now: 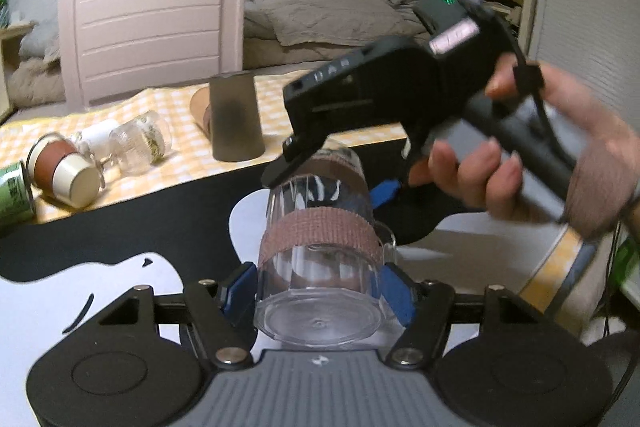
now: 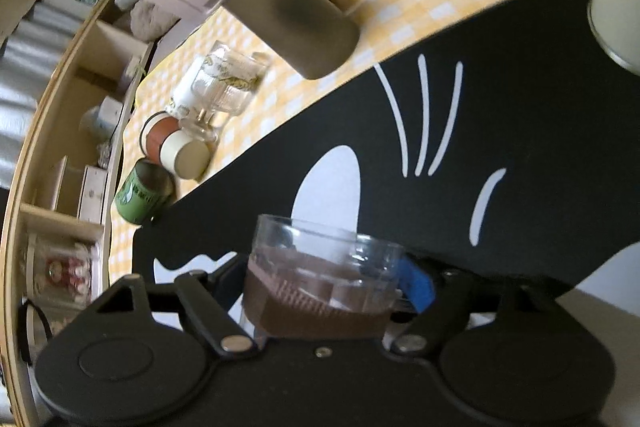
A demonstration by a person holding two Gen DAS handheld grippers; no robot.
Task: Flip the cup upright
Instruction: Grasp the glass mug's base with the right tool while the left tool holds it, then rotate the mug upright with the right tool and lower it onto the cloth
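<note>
Clear plastic, banded with brown tape, the cup (image 1: pixel 320 267) is lying tipped above the black-and-white mat (image 1: pixel 120 211), base toward the left gripper (image 1: pixel 318 291), which is clamping it near that end. The right gripper (image 2: pixel 328 287) is pinching the mouth end, so both are sharing its long axis.
</note>
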